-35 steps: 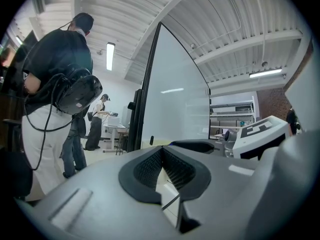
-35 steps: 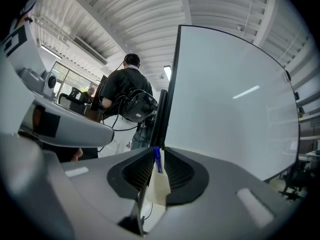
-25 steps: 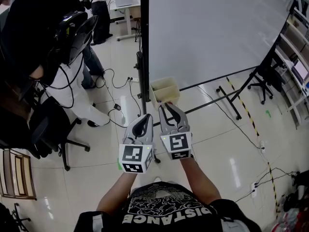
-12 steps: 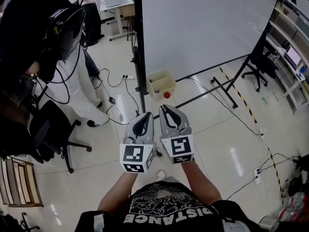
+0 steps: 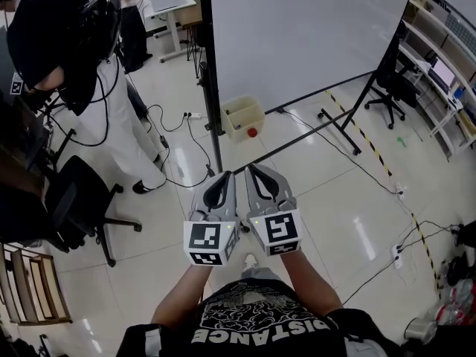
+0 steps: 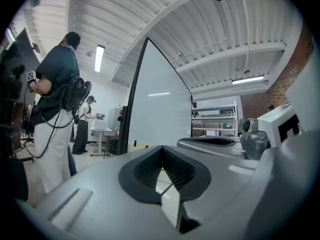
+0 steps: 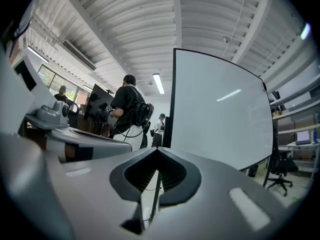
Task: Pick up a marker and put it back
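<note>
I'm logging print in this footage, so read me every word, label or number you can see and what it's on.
"DISTANCE": on the black shirt, upside down in the head view.
Cubes on the left hand-held gripper and right hand-held gripper: square patterns only, no letters.
Whiteboard: no writing.

The left forearm [image 5: 181, 297] and right forearm [image 5: 303, 282] reach forward side by side. The left gripper [image 5: 225, 177] points level, its jaws together at the tips with nothing between them. The right gripper [image 5: 253, 169] sits just to its right (the two bodies nearly touch) and reaches slightly further ahead. It also points level. Its jaws have just been closing and meet at the tips, with nothing between them.
</note>
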A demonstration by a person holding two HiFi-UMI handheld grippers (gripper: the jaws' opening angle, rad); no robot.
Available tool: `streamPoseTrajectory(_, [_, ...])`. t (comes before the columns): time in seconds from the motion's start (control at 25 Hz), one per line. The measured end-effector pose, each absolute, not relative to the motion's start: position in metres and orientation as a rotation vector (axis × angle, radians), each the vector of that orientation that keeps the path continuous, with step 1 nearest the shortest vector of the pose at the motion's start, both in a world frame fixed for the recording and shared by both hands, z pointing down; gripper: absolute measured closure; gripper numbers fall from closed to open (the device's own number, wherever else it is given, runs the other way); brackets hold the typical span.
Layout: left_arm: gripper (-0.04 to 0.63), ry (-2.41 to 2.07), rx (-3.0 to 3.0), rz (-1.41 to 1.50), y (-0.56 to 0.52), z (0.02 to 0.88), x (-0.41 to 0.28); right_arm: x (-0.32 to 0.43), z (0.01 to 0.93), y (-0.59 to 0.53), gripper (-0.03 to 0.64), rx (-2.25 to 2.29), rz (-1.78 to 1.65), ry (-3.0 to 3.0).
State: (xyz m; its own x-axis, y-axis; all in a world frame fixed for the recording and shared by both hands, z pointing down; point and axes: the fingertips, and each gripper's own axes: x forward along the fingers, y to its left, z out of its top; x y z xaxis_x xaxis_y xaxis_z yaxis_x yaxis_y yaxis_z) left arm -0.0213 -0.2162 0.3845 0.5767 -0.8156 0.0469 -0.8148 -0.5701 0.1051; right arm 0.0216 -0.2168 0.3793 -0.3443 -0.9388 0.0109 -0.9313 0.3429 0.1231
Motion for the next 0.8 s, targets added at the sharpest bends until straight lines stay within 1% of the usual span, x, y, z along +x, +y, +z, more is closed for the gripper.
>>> streamPoseTrajectory(0.8, [0.589,-1.355,2.708,-0.006,-0.149,0.388,-0.034,0.004,0.383,-0.146,0.615,1.761,-0.091,-2.51])
